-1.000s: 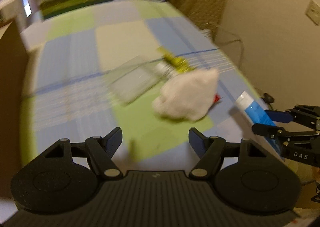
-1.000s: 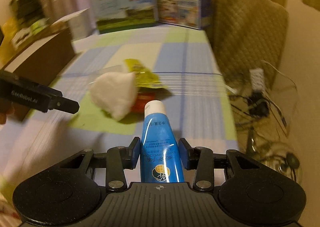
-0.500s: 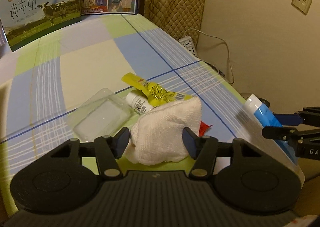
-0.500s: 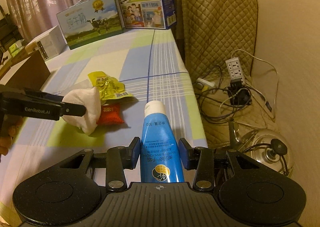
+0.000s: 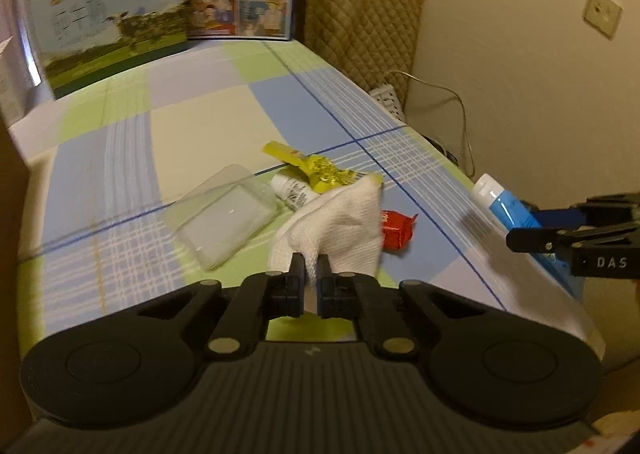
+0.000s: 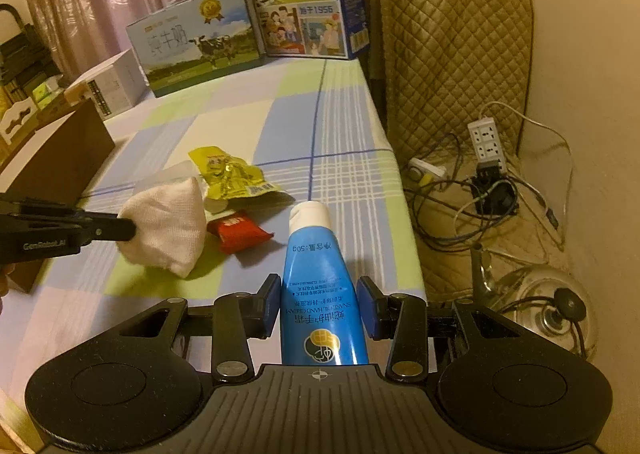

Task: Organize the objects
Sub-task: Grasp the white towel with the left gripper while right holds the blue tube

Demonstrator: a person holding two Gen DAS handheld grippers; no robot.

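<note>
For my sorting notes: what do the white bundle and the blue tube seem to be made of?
White bundle: apparently soft woven cloth, matte; it shows a waffle texture and folds where the left tool pinches it. Blue tube: probably flexible plastic, glossy, with printed text and a white cap.

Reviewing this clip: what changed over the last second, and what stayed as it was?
The left gripper moved in on the white cloth; its jaws have just been closing and now pinch the cloth's near edge. The right gripper kept its grip on the blue tube. The clear tray, yellow packet, red packet and small bottle lie on the table as before.
</note>
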